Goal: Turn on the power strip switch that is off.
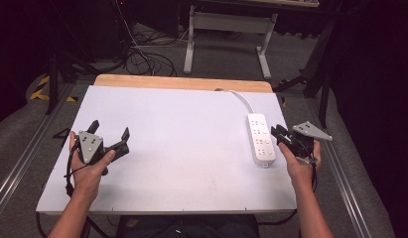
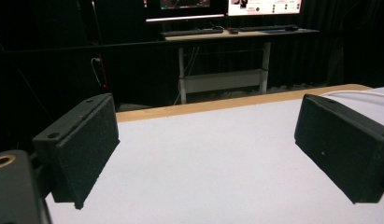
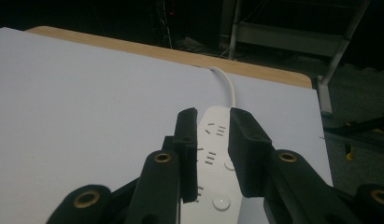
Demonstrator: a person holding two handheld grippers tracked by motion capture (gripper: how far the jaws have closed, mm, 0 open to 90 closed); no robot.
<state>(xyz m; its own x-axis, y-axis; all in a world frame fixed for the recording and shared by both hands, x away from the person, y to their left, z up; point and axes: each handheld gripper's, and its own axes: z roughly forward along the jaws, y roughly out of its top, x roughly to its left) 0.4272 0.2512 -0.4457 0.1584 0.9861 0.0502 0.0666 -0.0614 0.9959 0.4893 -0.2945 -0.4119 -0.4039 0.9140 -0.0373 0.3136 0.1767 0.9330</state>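
A white power strip [image 1: 261, 139] lies on the right side of the white tabletop [image 1: 191, 124], its cable [image 1: 242, 99] running off over the far edge. My right gripper [image 1: 277, 133] hovers at the strip's right side, held from below by a hand. In the right gripper view its jaws [image 3: 213, 114] stand a narrow gap apart above the strip [image 3: 212, 156], pressing on nothing. Near the table's left side my left gripper [image 1: 110, 130] is held wide open. The left gripper view shows bare tabletop between its pads [image 2: 203, 135].
A wooden strip [image 1: 184, 82] borders the table's far edge. Beyond it stand a desk frame's white legs [image 1: 226, 39] and loose floor cables [image 1: 142, 57]. Metal rails [image 1: 23, 158] run along both sides of the table.
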